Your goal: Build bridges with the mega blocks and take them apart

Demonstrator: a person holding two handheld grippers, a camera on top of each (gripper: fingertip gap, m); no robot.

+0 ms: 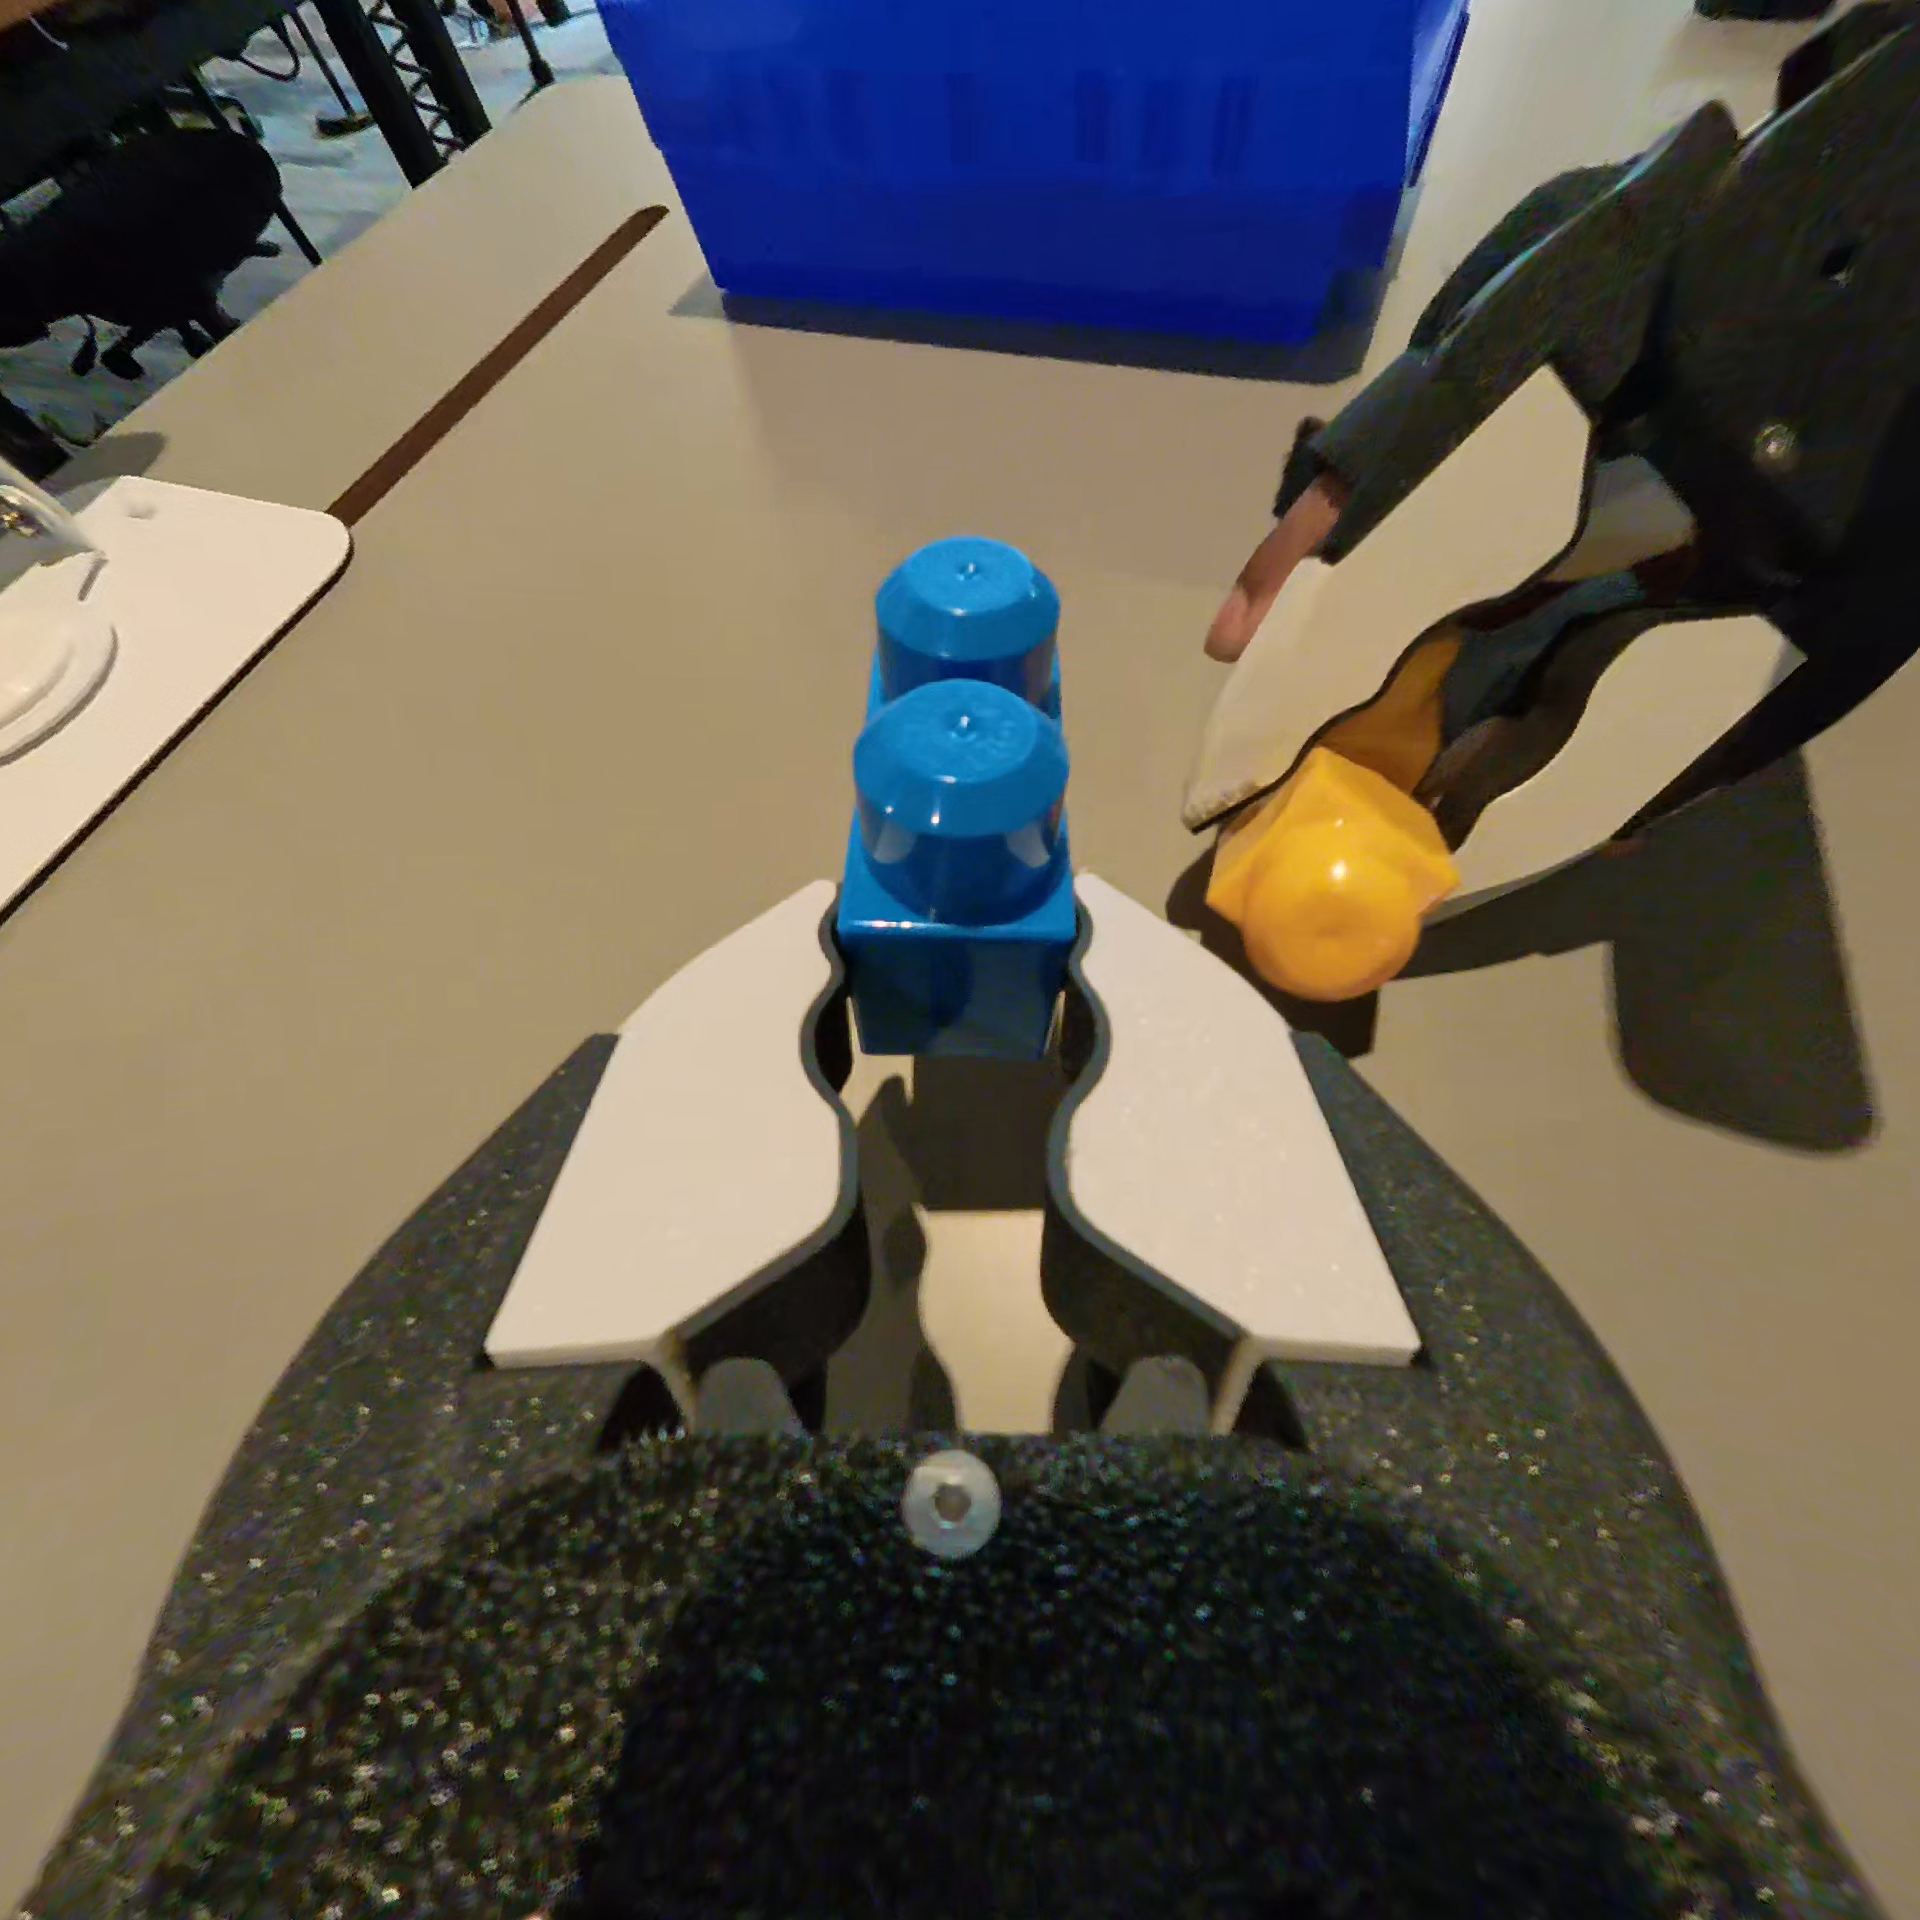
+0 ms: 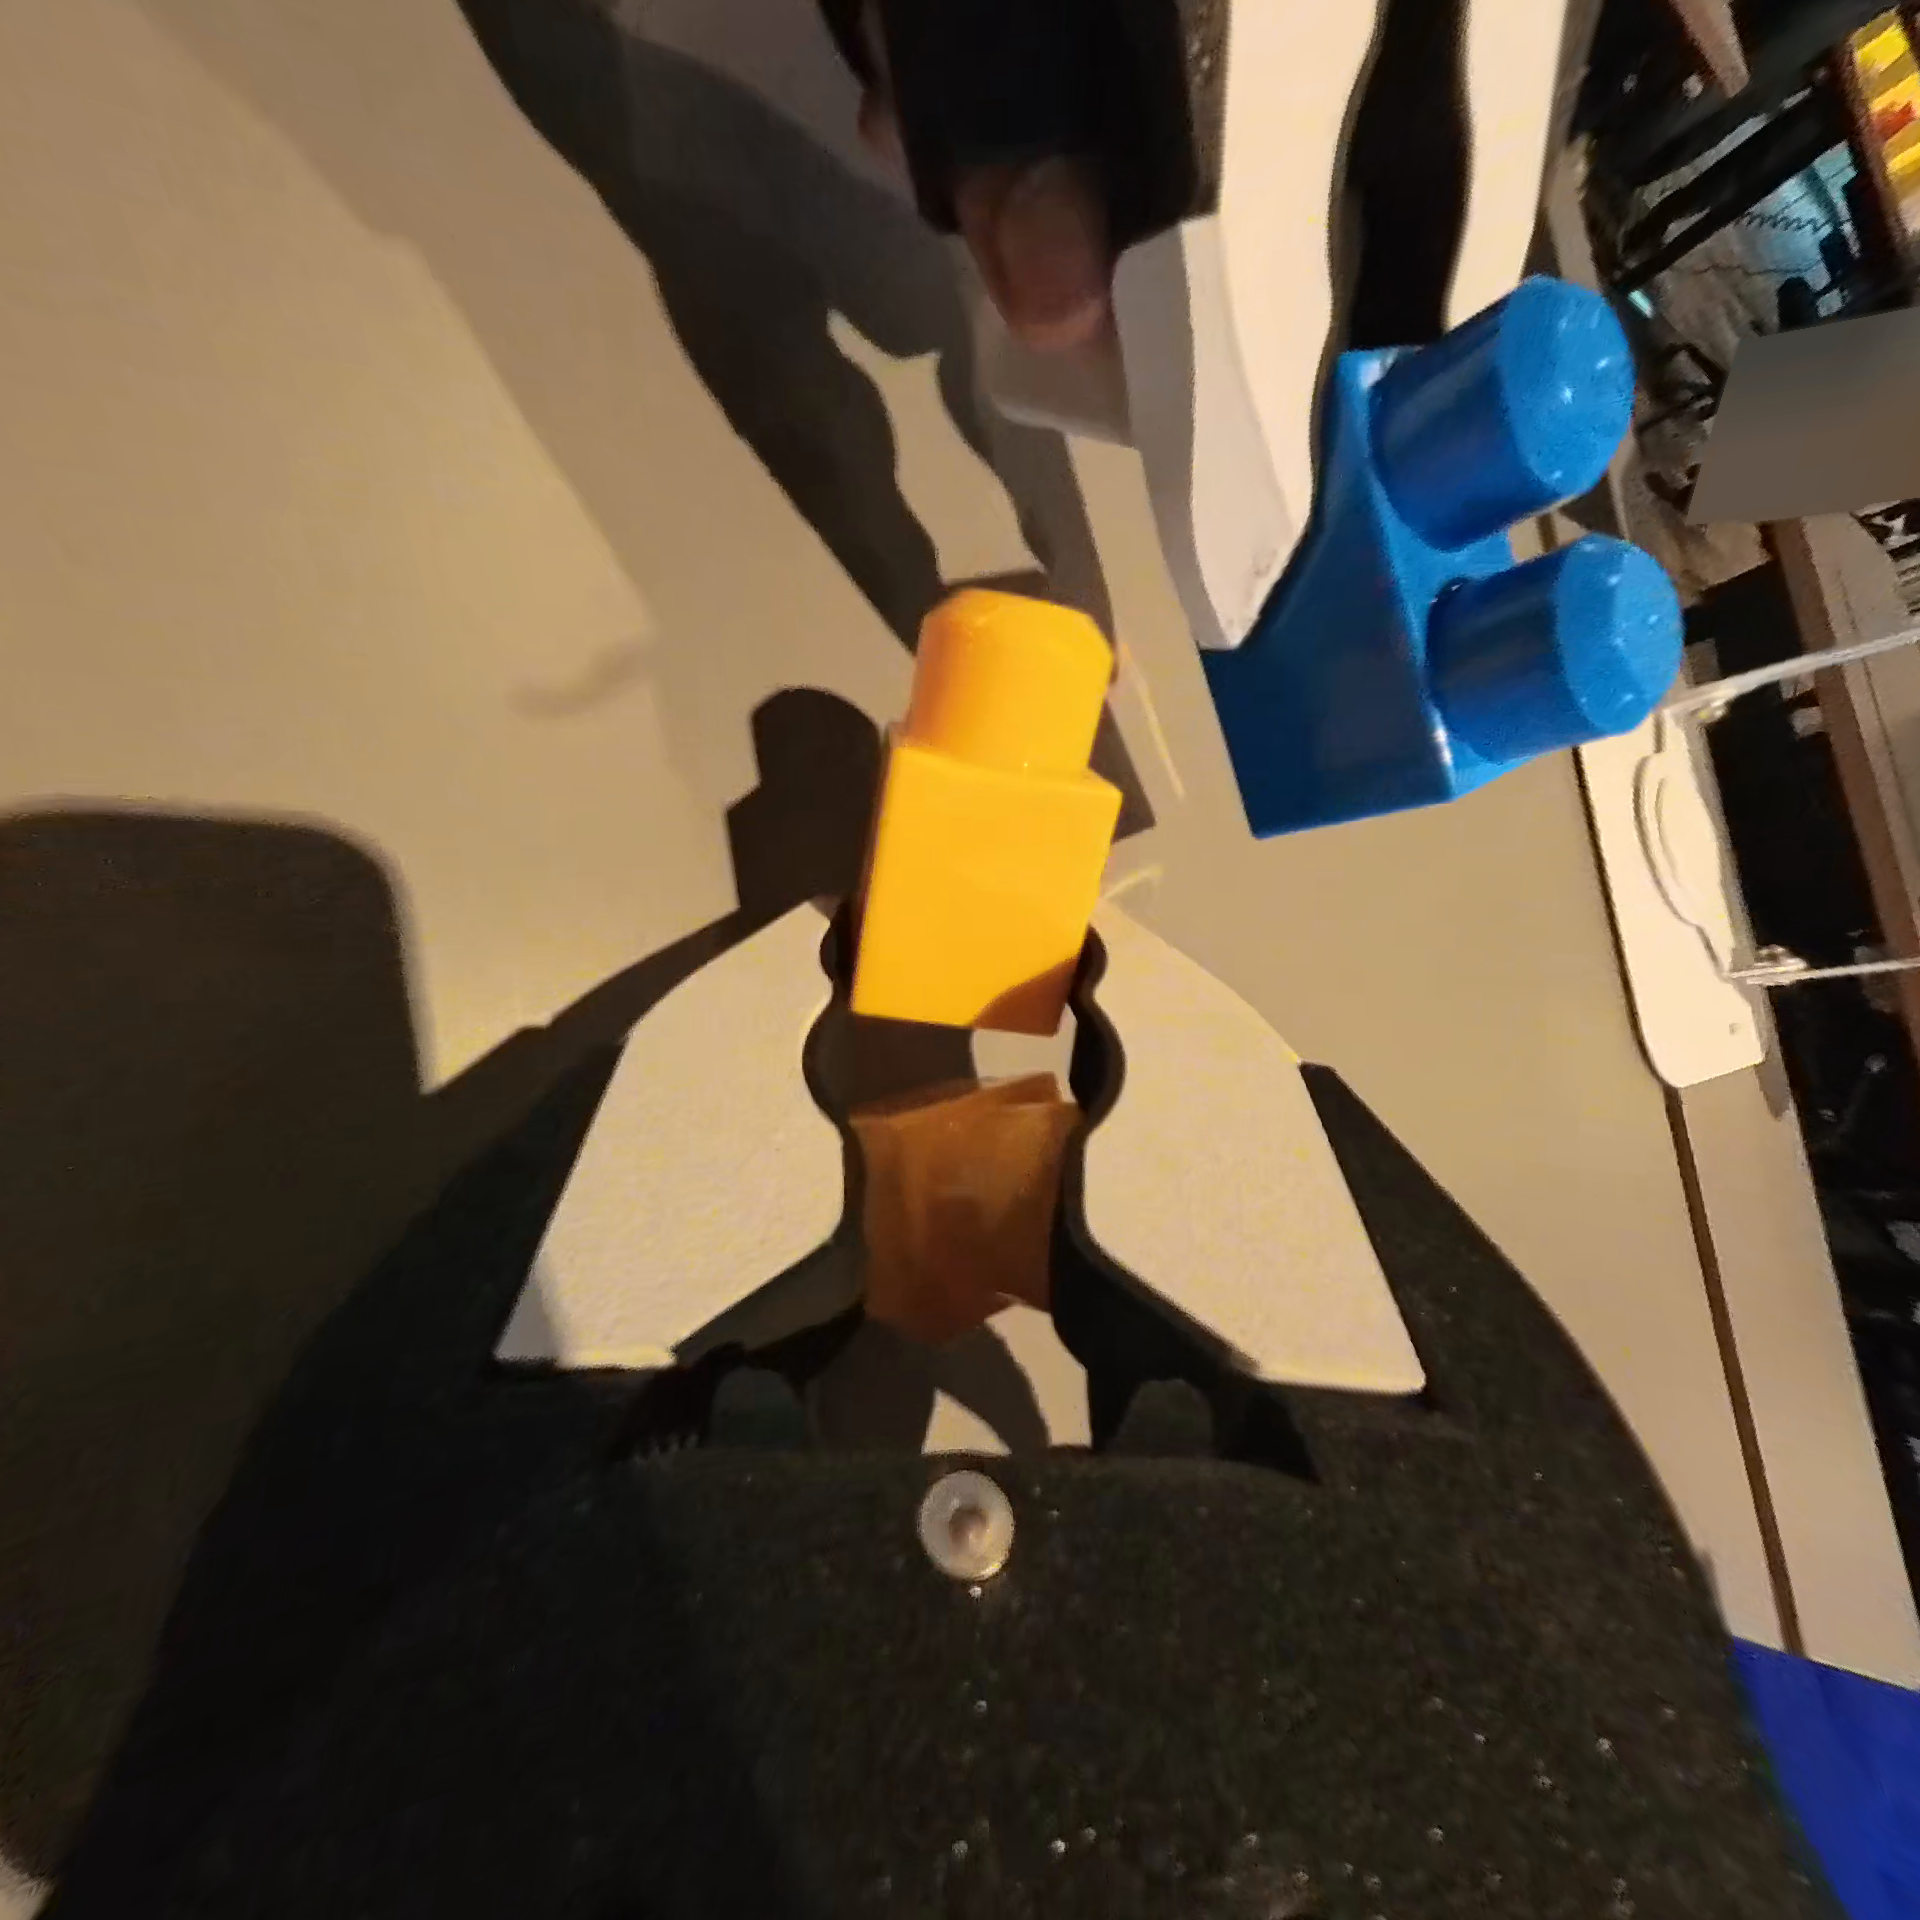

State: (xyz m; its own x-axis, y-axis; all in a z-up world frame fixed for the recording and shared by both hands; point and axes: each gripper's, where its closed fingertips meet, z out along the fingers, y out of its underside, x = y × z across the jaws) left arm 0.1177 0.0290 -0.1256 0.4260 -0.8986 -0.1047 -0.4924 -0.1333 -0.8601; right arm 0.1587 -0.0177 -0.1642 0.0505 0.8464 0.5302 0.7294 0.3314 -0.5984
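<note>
The left gripper (image 1: 956,961) is clamping its jaws on the near end of a blue two-stud block (image 1: 951,831), holding it above the beige worktop (image 1: 582,790) with the studs pointing up and the block's length running away from the camera. Just to its right, the right gripper (image 1: 1340,821) is coming in from the upper right, its jaws closing on a yellow single-stud block (image 1: 1330,894) whose stud is pointing toward the left wrist camera. A fingertip (image 1: 1252,592) is showing beside that gripper's white finger. In the right wrist view, the right gripper (image 2: 961,971) is pinching the yellow block's (image 2: 982,862) base with the stud aimed forward, and the blue block (image 2: 1382,644) is hanging near it but apart, up to the right. Farther back, a blue bin (image 1: 1039,166) is sitting on the worktop, and a white board (image 1: 156,644) is lying at the left edge.
</note>
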